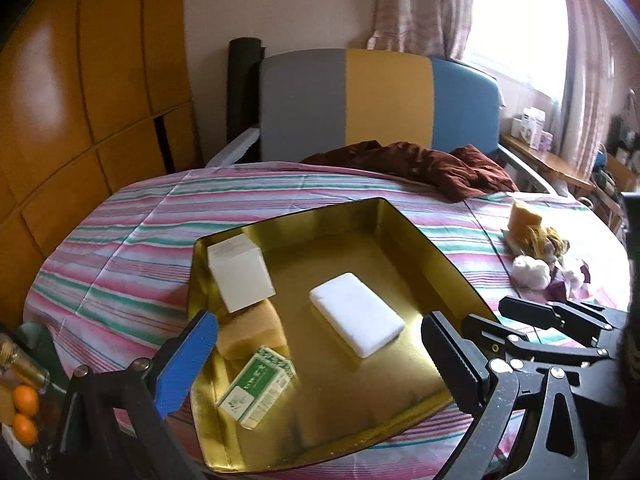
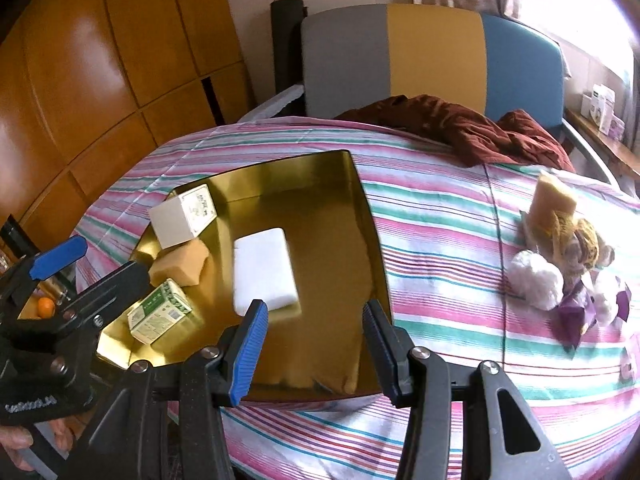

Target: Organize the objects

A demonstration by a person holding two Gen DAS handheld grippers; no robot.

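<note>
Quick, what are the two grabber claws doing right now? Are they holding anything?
Left gripper: open, holding nothing, above the gold tray.
Right gripper: open, holding nothing, over the tray's near edge.

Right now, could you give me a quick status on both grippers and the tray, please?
Left gripper open, empty. Right gripper open, empty, over gold tray. White block, boxes, sponge inside. Loose pile on bedspread, unobstructed.
</note>
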